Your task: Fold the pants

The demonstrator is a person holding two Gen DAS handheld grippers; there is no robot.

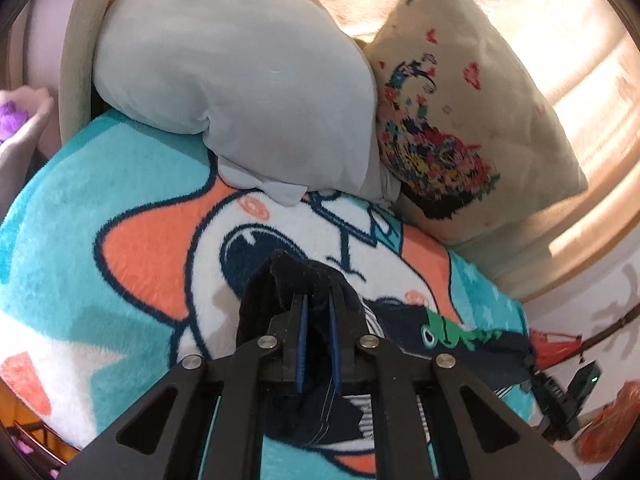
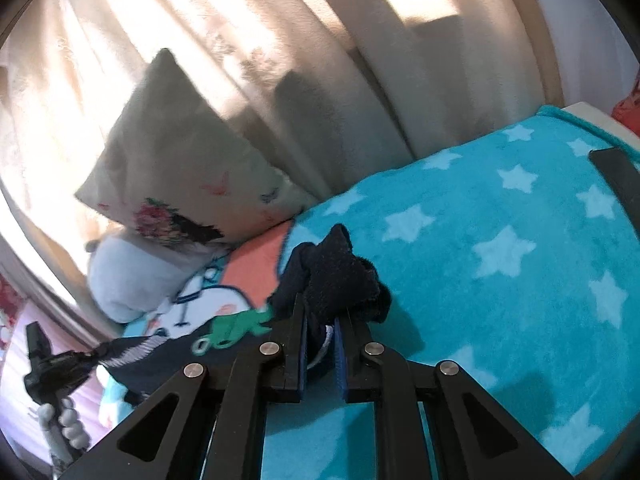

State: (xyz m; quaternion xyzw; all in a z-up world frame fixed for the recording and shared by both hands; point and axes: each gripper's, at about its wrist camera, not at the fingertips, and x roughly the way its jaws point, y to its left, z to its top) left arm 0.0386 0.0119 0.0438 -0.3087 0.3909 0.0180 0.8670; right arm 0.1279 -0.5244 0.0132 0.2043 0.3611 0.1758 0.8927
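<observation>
Both black two-finger grippers, left gripper (image 1: 318,300) and right gripper (image 2: 322,316), clamp bunched corners of soft navy frog-print pants (image 1: 440,336) (light, limp; regrip at hems).

Left black two-finger gripper (image 1: 318,300) is clamped on bunched dark navy fabric pants (image 1: 304,276); blue pads nearly together. Right black two-finger gripper (image 2: 322,312) is likewise closed on them, angled downward.

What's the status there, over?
Left gripper shut on pants. Right gripper shut on pants too. Pants stretched between them over blanket. Pillows behind, nothing blocking.
</observation>
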